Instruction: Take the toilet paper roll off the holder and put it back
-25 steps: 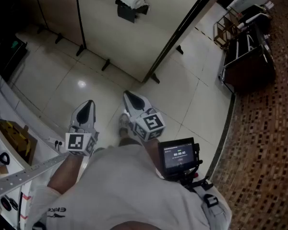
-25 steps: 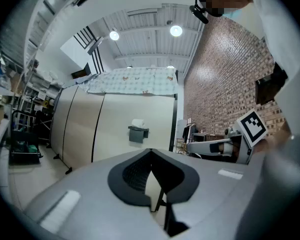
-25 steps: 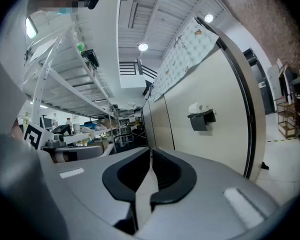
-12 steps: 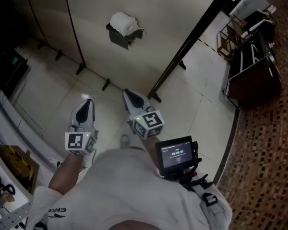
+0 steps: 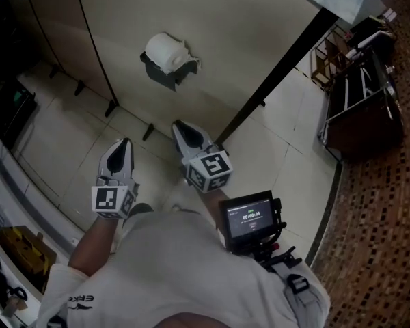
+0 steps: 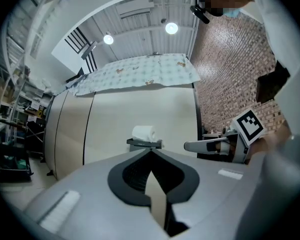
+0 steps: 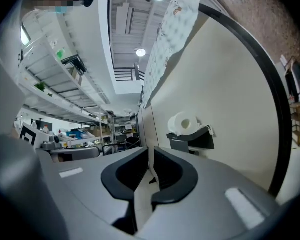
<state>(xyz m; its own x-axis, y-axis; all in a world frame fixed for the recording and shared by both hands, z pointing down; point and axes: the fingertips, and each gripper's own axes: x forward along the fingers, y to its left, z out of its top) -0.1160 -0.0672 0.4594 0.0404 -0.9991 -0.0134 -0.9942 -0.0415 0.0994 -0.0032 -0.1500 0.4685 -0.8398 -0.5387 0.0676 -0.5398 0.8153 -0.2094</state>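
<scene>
- While the toilet paper roll (image 5: 165, 51) sits on top of its dark holder (image 5: 160, 76), mounted on the pale partition panel (image 5: 212, 39), both sets of fingers are well short of it and point level towards the panel.
- Left gripper (image 5: 125, 142): its fingers are clenched tip to tip with nothing between them. From them the roll (image 6: 144, 132) lies almost dead ahead, showing just above the fingertips in the left gripper view, with the holder (image 6: 145, 143) right under it.
- Right gripper (image 5: 180, 125): its fingers have just been opening a little and now stand a narrow slit apart, released, with nothing between them. From them the roll (image 7: 186, 124) lies ahead, off to the right and somewhat higher.
- Long axis: the roll lies level, its axis running along the panel. One open end of the core faces partly towards the right fingers, so they look at it nearly end on.
- Nearer hand: in the head view the right fingers reach further forward and look the closer of the two, though neither is near.
- Judgement: the approach is under way and the lift-off is not yet begun. The right fingers would need to open much wider to span the roll, and should close across its round body rather than along the axis.
</scene>
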